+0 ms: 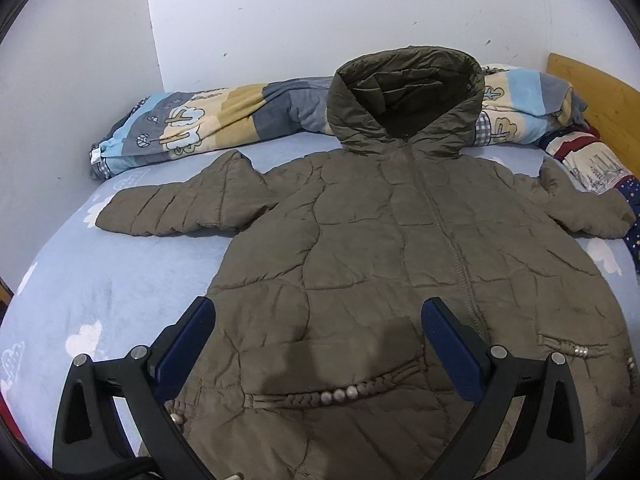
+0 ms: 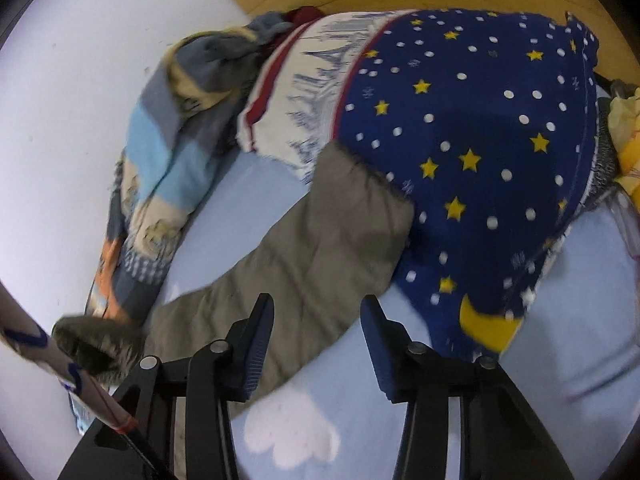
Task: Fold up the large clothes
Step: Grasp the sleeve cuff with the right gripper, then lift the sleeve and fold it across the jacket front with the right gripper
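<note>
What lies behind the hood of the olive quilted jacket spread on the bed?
Behind the olive quilted jacket's hood lies a rolled patchwork blanket with cartoon prints, then the white wall. The stretch of blanket directly behind the hood is hidden.

I am in a home bedroom: a bed with a light-blue cloud-print sheet (image 1: 120,280), a rolled patchwork cartoon quilt (image 1: 208,120) far against the plain white wall (image 1: 280,12), and a wooden headboard (image 1: 600,100) at right.
</note>
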The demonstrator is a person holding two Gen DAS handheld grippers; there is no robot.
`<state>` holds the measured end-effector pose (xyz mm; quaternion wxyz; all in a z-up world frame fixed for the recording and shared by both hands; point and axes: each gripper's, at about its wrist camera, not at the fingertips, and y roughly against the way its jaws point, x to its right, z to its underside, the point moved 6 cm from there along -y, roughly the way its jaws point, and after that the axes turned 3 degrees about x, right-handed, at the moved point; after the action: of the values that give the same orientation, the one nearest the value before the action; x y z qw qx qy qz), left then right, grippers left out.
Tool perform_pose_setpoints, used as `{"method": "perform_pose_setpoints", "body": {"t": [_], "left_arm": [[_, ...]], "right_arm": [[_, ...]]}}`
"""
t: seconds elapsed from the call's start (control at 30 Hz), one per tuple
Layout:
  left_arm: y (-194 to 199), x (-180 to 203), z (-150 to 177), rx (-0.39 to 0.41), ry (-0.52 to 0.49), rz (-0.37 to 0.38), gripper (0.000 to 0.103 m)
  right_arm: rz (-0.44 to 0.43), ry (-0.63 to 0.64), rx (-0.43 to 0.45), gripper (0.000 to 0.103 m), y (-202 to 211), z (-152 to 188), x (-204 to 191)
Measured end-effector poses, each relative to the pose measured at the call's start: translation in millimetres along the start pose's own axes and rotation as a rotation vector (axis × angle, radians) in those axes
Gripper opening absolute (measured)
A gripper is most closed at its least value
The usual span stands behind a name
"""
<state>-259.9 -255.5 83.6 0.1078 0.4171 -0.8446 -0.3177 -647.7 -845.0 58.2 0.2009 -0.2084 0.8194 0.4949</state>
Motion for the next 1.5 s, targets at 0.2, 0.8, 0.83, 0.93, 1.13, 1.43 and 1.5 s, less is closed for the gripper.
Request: {"method": "perform_pose_setpoints", "body": {"t": [0.2,0.8,0.83,0.93,1.13,1.43,1.5], "left_arm": [[-7,3,5,-0.015,-0.02,-0.003,0.103],[-5,10,4,-0.003,-0.036,-0.003,0.103],[-3,9,3,0.002,-0.03,-0.002,0.103],[3,6,-1,0.02,-0.016,0.0,0.103],[14,-3,-9,0.042,0.028,0.01,0.103],[29,-22,-15,0.07,0.074,0.015,0.103],[33,-26,-16,0.08,0.081,0.011,0.103]], "right_arm": [[0.095,-0.029,0.013,0.049,-35,-17,26],[0.045,0.057,0.123,0.017,-11,-35,7],[0.035,0.059,0.14,0.017,-1,-37,1],[0.013,0.08,0.178,0.017,27,-42,-20],[-0.028,0.147,0.23,0.017,90,-42,-75],[-0.097,0.268,0.267,0.017,168,-12,-176],[-0.116,0.301,0.267,0.017,182,0,-201]]}}
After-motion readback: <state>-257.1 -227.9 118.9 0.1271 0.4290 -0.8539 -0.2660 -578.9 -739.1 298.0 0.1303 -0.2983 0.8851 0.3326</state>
